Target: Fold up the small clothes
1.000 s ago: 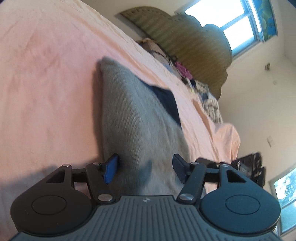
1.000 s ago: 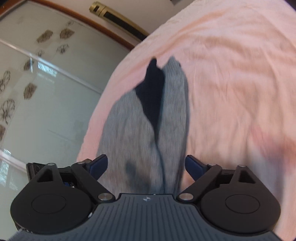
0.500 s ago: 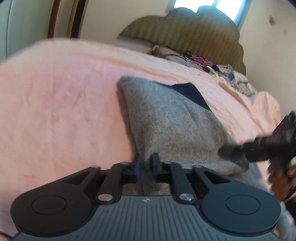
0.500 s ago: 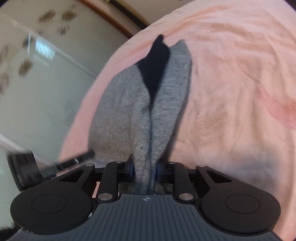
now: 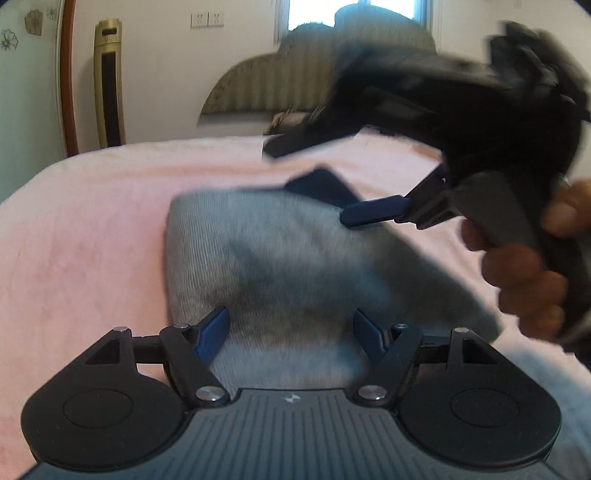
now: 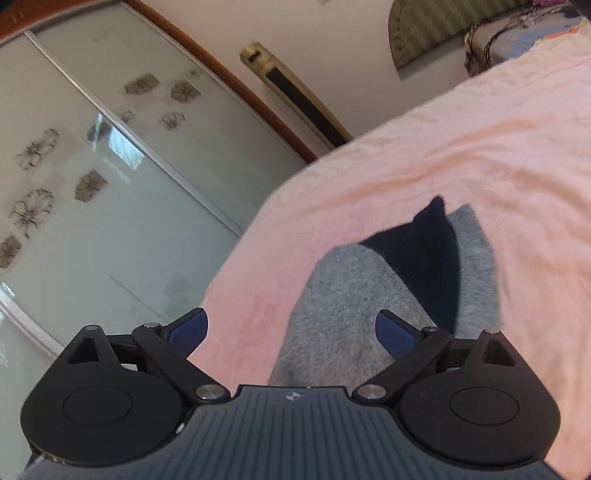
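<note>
A grey knitted garment (image 5: 295,258) with a dark navy part (image 5: 321,184) lies folded on the pink bed sheet (image 5: 92,240). My left gripper (image 5: 291,323) hovers over its near edge with the jaws opening; the cloth lies between the blue pads but they do not press on it. My right gripper (image 5: 332,177), blurred and held by a hand (image 5: 524,273), hangs above the garment's far right side. In the right wrist view the right gripper (image 6: 291,326) is opening wide over the grey garment (image 6: 343,314) and its navy part (image 6: 424,258), holding nothing.
An olive headboard (image 5: 258,85) and a heap of bedding (image 6: 517,33) lie at the far end of the bed. A tall gold standing unit (image 5: 109,85) and frosted sliding doors (image 6: 110,184) stand beyond the bed's left edge (image 6: 251,251).
Half a second ago both grippers were pinched on the garment's near edge. Now both have let go and spread wide, and the right gripper has lifted up and over the cloth.
</note>
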Available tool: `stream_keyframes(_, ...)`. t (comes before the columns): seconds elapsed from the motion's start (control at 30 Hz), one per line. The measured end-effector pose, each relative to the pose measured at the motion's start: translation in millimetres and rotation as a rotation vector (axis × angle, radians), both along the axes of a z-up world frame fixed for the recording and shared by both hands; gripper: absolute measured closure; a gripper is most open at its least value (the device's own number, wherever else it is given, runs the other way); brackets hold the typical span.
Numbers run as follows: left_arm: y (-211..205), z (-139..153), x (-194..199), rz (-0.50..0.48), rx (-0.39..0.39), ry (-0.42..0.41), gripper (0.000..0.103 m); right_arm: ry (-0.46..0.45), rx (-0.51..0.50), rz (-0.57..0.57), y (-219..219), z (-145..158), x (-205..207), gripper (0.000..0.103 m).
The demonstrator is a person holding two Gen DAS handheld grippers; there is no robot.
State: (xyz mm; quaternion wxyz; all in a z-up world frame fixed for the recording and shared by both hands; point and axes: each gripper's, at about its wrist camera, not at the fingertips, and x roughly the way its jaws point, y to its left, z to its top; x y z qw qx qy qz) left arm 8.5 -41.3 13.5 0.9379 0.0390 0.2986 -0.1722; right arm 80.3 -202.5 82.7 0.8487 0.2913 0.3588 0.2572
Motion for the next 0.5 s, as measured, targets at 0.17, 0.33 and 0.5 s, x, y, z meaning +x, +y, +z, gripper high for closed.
stream_keyframes(0.17, 2.1, -6.7, 0.2, -0.026, -0.024, 0.012, 0.029, -0.045, -0.141, -0.026, -10.2, -33.7, -0.8, 0.034)
stream_keyframes(0.33, 3.2, -6.4, -3.1, -0.025, -0.017, 0.01, 0.029, -0.013, -0.151, -0.055, -17.6, -23.9, -4.0, 0.039)
stream_keyframes(0.5, 2.3, -4.2, -5.7, -0.021, -0.024, 0.01, 0.029, -0.034, -0.002, -0.033, -21.4, -4.3, -47.6, 0.019)
